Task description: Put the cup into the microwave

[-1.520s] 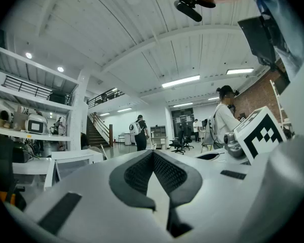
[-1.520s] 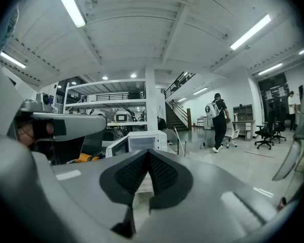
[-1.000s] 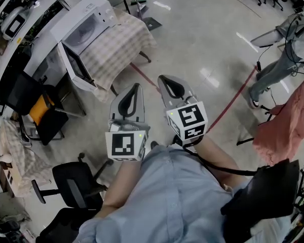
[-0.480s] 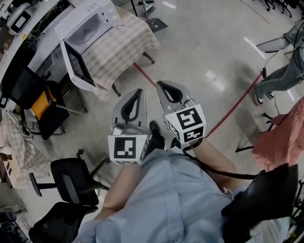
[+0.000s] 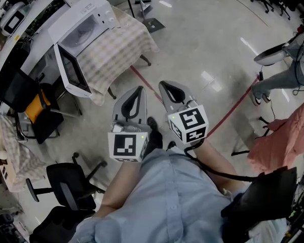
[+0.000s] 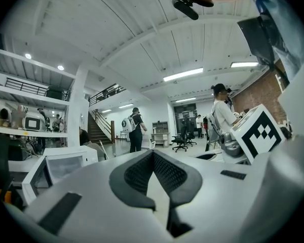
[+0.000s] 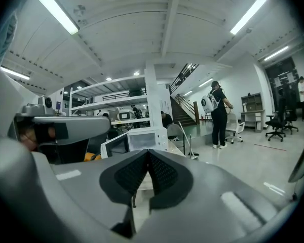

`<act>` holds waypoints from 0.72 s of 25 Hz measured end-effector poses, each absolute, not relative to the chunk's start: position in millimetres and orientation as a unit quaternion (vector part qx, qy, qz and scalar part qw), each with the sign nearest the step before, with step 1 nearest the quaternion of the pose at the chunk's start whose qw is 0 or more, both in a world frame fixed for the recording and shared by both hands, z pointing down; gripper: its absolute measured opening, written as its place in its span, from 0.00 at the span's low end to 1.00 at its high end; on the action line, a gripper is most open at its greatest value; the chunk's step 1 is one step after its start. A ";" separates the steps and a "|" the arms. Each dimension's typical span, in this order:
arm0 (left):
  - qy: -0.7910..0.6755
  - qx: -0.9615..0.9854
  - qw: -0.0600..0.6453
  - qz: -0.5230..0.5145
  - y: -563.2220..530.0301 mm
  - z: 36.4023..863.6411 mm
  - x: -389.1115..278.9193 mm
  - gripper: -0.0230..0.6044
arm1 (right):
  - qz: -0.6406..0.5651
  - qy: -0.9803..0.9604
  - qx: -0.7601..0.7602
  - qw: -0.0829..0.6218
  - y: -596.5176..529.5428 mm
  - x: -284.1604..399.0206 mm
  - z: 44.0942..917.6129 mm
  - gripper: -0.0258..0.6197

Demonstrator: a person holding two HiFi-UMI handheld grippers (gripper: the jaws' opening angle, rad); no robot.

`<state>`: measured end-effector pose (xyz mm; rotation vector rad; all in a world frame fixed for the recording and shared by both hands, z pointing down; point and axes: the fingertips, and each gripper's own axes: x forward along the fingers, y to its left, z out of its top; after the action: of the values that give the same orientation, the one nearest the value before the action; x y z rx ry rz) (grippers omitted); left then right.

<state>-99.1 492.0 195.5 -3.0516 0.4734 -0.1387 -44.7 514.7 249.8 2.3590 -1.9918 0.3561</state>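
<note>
A white microwave [image 5: 81, 29] stands on a table draped in a checked cloth [image 5: 119, 47] at the upper left of the head view, its door [image 5: 71, 74] swung open. No cup shows in any view. My left gripper [image 5: 137, 91] and right gripper [image 5: 167, 85] are held side by side over the floor, short of the table, both pointing towards it. In the left gripper view the left gripper [image 6: 153, 153] is shut with nothing in it, the microwave [image 6: 61, 163] at its left. In the right gripper view the right gripper [image 7: 148, 152] is shut and empty, the microwave [image 7: 142, 139] straight beyond it.
Black office chairs [image 5: 71, 178] stand at the lower left, and a dark chair with an orange item [image 5: 33, 108] is beside the table. A red tape line [image 5: 233, 105] crosses the floor. A pink cloth [image 5: 283, 135] hangs at the right. A person with a backpack [image 7: 219, 113] stands further off.
Both grippers have shifted a little over the floor towards the table, still side by side and shut. The head view has swung slightly, so the microwave sits a bit lower in frame.
</note>
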 end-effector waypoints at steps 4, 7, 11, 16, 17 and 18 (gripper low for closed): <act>0.148 -0.988 0.015 -0.050 465.4 203.7 -82.6 0.04 | 0.132 -0.642 0.755 0.018 483.7 -32.6 261.8 0.04; 0.157 -0.986 0.005 -0.058 431.1 216.0 -76.1 0.04 | 0.143 -0.649 0.747 0.024 451.7 -27.8 272.8 0.04; 0.161 -0.985 0.005 -0.055 387.0 212.1 -63.7 0.04 | 0.141 -0.645 0.751 0.024 411.9 -11.6 269.2 0.04; 0.153 -0.986 0.002 -0.058 342.8 208.2 -48.7 0.04 | 0.139 -0.647 0.749 0.030 362.4 0.5 266.6 0.04; 0.154 -0.987 0.001 -0.055 333.8 207.8 -46.5 0.04 | 0.138 -0.647 0.749 0.031 353.0 2.7 265.9 0.04; 0.155 -0.987 0.002 -0.049 324.8 207.1 -44.6 0.04 | 0.136 -0.647 0.750 0.033 343.9 5.2 264.9 0.04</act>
<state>-44.6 324.8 207.1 -3.0963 0.4861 -0.1541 5.2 343.9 264.9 2.3075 -1.9909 0.4198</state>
